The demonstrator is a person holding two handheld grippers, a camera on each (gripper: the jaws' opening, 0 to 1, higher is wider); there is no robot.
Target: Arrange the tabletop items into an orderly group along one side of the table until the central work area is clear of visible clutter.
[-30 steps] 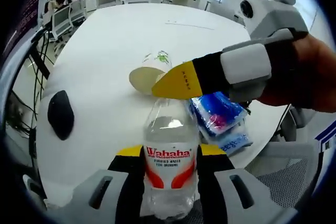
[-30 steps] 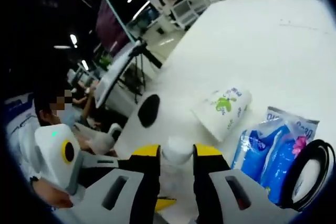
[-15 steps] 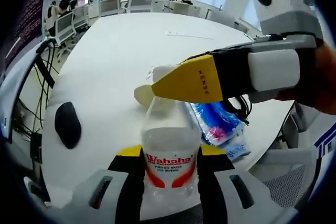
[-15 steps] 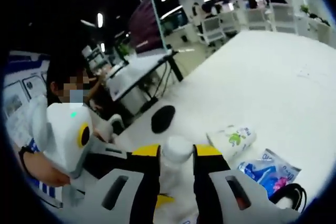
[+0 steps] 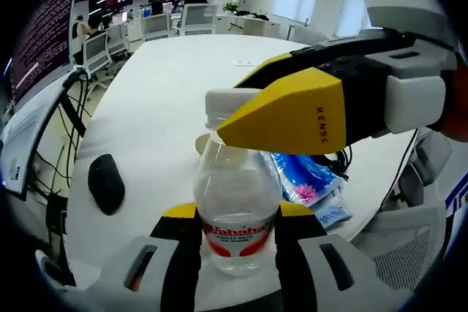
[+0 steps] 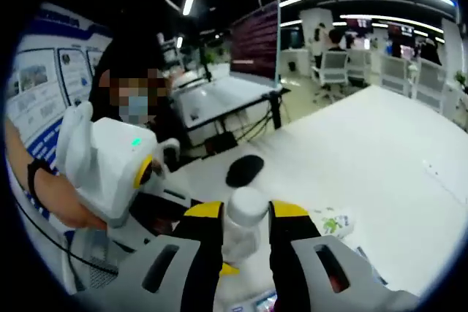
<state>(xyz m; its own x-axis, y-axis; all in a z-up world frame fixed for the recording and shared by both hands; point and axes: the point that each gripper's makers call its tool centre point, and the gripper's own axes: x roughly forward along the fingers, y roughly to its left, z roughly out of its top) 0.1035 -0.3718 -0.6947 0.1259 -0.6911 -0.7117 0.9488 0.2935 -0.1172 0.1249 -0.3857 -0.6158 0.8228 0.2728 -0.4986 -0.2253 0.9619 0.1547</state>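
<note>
A clear Wahaha water bottle [image 5: 235, 210] with a red and white label stands upright between the yellow-tipped jaws of my left gripper [image 5: 238, 213], which is shut on its body. My right gripper [image 5: 292, 111] reaches in from the right, with its yellow jaws at the white cap [image 5: 232, 100]. In the right gripper view, my right gripper [image 6: 245, 210] is shut on that cap [image 6: 246, 206], and the left gripper's white body [image 6: 110, 166] sits just to the left in a person's hand. The bottle is held over the near edge of the white table [image 5: 168, 71].
A black mouse [image 5: 107, 183] lies on the table to the left. A blue packet [image 5: 307, 180] with a black cable beside it lies to the right, and a white tissue pack [image 6: 329, 223] lies beyond the bottle. Office desks, chairs and a person in a mask surround the table.
Both views have tilted up and the table looks lower, so the hands have moved with the bottle still gripped. The right gripper's jaw looms larger over the cap in the left gripper view.
</note>
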